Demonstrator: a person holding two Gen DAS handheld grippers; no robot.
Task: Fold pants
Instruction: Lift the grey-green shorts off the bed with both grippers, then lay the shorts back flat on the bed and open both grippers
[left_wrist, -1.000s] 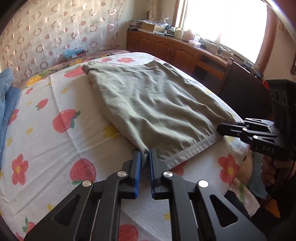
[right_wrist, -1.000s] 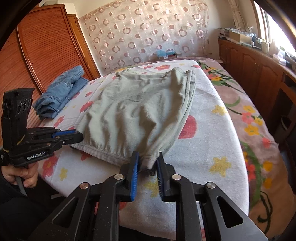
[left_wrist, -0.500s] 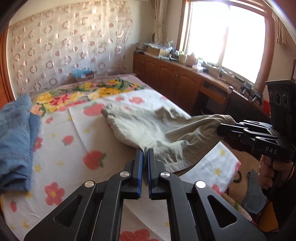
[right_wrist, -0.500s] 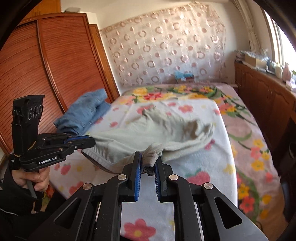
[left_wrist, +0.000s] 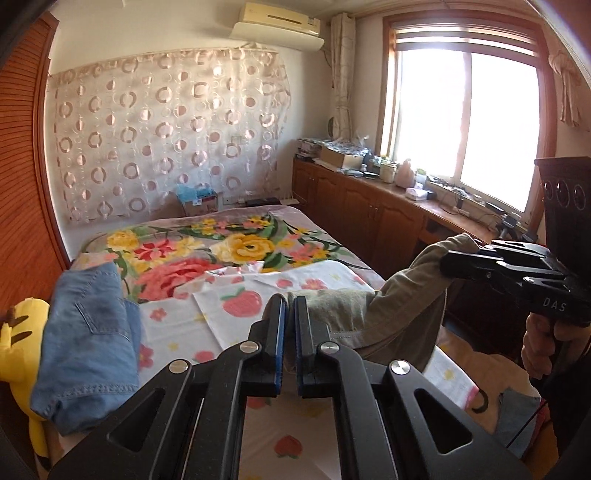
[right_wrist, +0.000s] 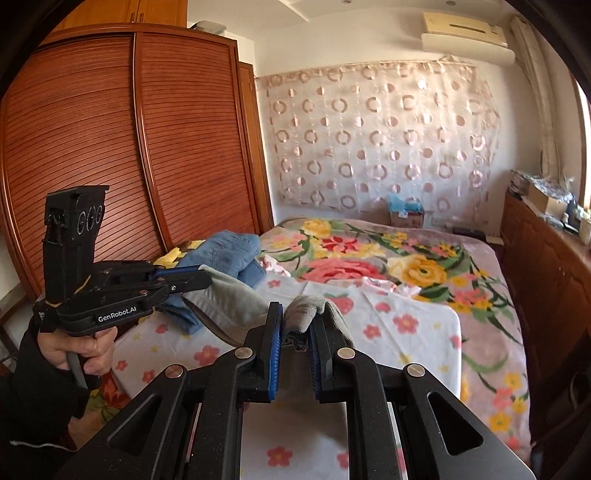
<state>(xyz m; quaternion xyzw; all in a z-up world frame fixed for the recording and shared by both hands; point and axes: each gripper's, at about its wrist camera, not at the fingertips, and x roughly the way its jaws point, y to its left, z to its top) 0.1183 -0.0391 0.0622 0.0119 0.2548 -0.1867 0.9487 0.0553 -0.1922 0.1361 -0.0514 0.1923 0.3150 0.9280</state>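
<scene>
The olive-green pants (left_wrist: 373, 314) hang in the air above the near end of the bed, held by one edge between both grippers. My left gripper (left_wrist: 290, 306) is shut on one corner of the pants; it also shows in the right wrist view (right_wrist: 199, 278), gripping the pale cloth (right_wrist: 229, 299). My right gripper (right_wrist: 297, 317) is shut on the other bunched corner, and shows in the left wrist view (left_wrist: 450, 258). Most of the pants hang below the grippers, out of sight.
A white strawberry-print sheet (left_wrist: 236, 314) lies over a floral blanket (left_wrist: 229, 251) on the bed. Folded blue jeans (left_wrist: 88, 339) lie at the bed's left edge beside a yellow plush toy (left_wrist: 18, 332). Wooden cabinets (left_wrist: 369, 218) run along the right, a wardrobe (right_wrist: 110, 147) on the left.
Both grippers have lifted the pants off the bed, from lying flat to hanging in the air. The views have tilted up toward the far wall.
</scene>
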